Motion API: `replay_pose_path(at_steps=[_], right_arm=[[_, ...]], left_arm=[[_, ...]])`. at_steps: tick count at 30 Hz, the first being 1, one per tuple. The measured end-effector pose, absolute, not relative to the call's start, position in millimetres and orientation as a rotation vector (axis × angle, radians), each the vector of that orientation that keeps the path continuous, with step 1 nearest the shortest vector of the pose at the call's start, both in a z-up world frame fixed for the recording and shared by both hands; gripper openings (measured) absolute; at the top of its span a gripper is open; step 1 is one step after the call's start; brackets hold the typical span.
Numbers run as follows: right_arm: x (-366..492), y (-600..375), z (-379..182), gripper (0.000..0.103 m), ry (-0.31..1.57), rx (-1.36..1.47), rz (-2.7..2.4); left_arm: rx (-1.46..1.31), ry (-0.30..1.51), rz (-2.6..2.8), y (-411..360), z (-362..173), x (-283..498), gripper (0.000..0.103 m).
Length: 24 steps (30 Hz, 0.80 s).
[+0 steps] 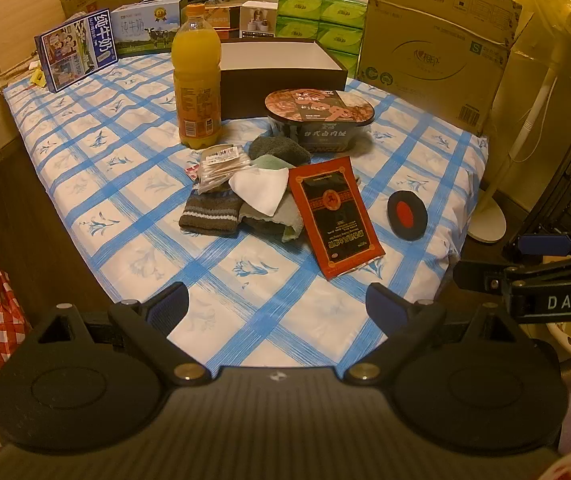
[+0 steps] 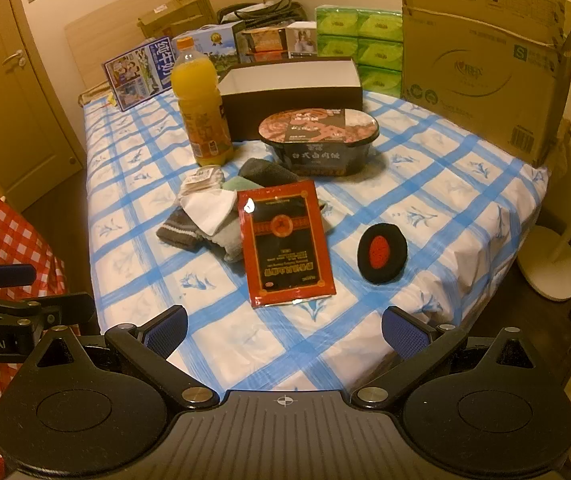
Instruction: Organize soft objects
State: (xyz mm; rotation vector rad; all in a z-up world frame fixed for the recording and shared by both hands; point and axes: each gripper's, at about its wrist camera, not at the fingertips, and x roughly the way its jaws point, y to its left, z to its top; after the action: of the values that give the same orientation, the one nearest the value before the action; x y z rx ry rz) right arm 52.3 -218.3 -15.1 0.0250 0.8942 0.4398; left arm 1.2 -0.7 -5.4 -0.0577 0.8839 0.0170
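Observation:
A pile of soft things lies mid-table: a brown striped knit sock (image 1: 211, 216) (image 2: 179, 230), a white cloth (image 1: 261, 190) (image 2: 209, 208), a grey-green towel (image 1: 281, 220) and a dark grey sock (image 1: 279, 150) (image 2: 267, 172). A black round pad with a red centre (image 1: 407, 215) (image 2: 381, 253) lies apart to the right. A red and black packet (image 1: 333, 216) (image 2: 283, 242) leans on the pile. An open dark box with a white inside (image 1: 281, 68) (image 2: 291, 80) stands behind. My left gripper (image 1: 277, 308) and right gripper (image 2: 283, 330) are open and empty above the near table edge.
An orange juice bottle (image 1: 197, 76) (image 2: 201, 104), an instant meal bowl (image 1: 319, 118) (image 2: 317, 140) and a cotton swab pack (image 1: 223, 168) stand by the pile. Milk cartons (image 1: 77, 52), green tissue packs (image 1: 321, 24) and a large cardboard box (image 1: 441, 44) line the back. A fan stand (image 2: 549, 264) is on the right.

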Motion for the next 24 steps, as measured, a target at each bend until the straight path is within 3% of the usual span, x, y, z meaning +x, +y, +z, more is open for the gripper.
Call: replay_pose_path(at_steps=[24], right_arm=[[52.9, -218.1, -14.2, 0.103, 0.893, 0.024, 0.441]], left_arm=[[-0.057, 0.882, 0.018, -1.3, -1.4, 2.4, 0.094]])
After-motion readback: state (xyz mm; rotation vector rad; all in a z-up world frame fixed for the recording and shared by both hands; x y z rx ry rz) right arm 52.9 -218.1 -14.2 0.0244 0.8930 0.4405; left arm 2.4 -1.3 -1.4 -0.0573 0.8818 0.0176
